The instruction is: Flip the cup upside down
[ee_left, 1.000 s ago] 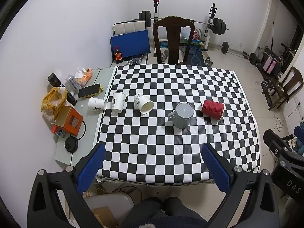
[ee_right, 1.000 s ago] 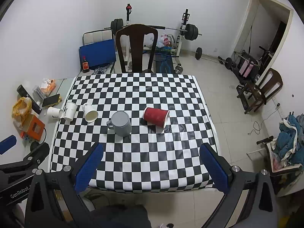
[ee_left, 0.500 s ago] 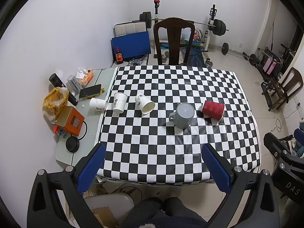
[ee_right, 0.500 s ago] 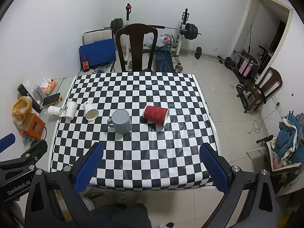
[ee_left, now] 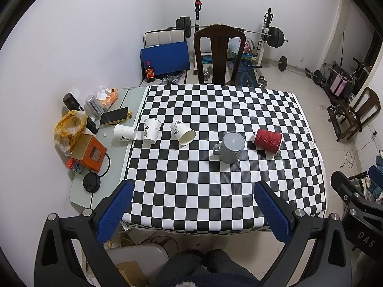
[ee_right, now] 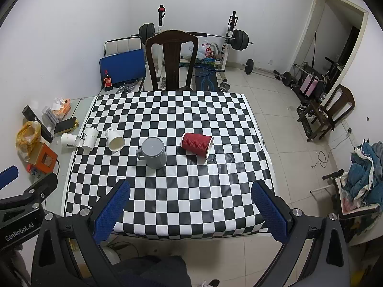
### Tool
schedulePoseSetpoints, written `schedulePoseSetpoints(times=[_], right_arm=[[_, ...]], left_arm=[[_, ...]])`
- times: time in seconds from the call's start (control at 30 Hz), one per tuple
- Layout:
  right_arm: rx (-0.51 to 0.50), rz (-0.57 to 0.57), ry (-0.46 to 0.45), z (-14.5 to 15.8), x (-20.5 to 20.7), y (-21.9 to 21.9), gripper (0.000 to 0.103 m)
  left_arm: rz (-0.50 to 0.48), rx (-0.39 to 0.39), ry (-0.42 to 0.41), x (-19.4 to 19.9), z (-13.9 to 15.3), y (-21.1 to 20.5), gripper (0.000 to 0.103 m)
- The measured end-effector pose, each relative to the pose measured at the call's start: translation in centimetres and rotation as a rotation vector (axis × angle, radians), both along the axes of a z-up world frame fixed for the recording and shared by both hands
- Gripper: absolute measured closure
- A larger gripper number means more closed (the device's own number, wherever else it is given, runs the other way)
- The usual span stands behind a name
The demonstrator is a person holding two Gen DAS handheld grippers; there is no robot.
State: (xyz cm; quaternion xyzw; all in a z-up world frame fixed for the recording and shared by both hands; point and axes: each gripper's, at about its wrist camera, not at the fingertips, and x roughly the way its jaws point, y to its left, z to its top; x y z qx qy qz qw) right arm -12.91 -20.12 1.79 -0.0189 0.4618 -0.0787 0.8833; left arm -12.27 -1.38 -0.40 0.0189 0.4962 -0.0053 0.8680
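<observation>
A red ribbed paper cup (ee_left: pixel 267 141) (ee_right: pixel 196 144) lies on its side on the checkered table (ee_left: pixel 215 191) (ee_right: pixel 191 191). A grey mug (ee_left: pixel 229 147) (ee_right: pixel 153 153) stands upside down to its left. A white paper cup (ee_left: pixel 183 132) (ee_right: pixel 115 140) lies tilted, one white cup (ee_left: pixel 151 130) (ee_right: pixel 90 137) stands, and another (ee_left: pixel 124 132) (ee_right: pixel 69 140) lies on the side table. My left gripper (ee_left: pixel 194 210) and right gripper (ee_right: pixel 191 209) are both open, empty, high above the table's near edge.
A side table (ee_left: pixel 115 157) at left holds a phone (ee_left: pixel 113 116), an orange box (ee_left: pixel 88 153), a yellow bag and small items. A dark wooden chair (ee_left: pixel 219 52) stands behind the table. Weights and a barbell rack stand at the back wall.
Both views have shifted slightly, with the table sitting a touch lower in frame. The cups and mug have not moved.
</observation>
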Motion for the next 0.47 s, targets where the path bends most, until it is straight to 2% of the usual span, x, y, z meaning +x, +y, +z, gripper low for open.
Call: schedulePoseSetpoints(times=[0.47], right_arm=[[0.001, 0.000, 0.002, 0.28, 0.21, 0.14, 0.001]], left_arm=[[-0.001, 0.002, -0.008, 0.08, 0.29, 0.42, 0.000]])
